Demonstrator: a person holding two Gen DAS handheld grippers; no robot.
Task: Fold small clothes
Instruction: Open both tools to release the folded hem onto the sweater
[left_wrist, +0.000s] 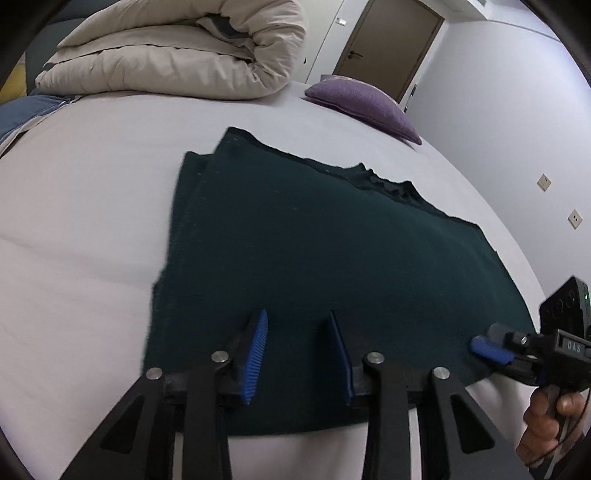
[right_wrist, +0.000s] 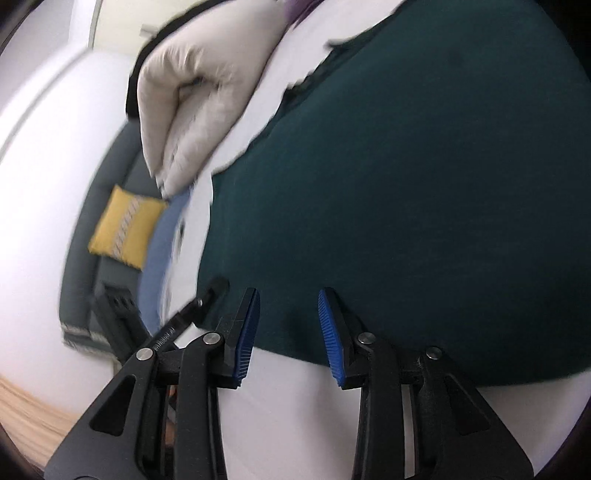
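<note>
A dark green garment (left_wrist: 314, 258) lies flat on the white bed (left_wrist: 92, 184), partly folded, with a doubled layer along its left side. My left gripper (left_wrist: 299, 317) is open, its blue pads over the garment's near edge. My right gripper (right_wrist: 290, 295) is open over the garment (right_wrist: 406, 184) near its front hem. The right gripper also shows in the left wrist view (left_wrist: 491, 347), low at the garment's right edge, held by a hand. The left gripper's tip (right_wrist: 210, 291) shows in the right wrist view at the garment's left edge.
A rolled beige duvet (left_wrist: 177, 48) and a purple cushion (left_wrist: 362, 103) lie at the far end of the bed. A yellow cushion (right_wrist: 125, 225) sits on a grey sofa beside the bed. A door (left_wrist: 391, 44) stands beyond.
</note>
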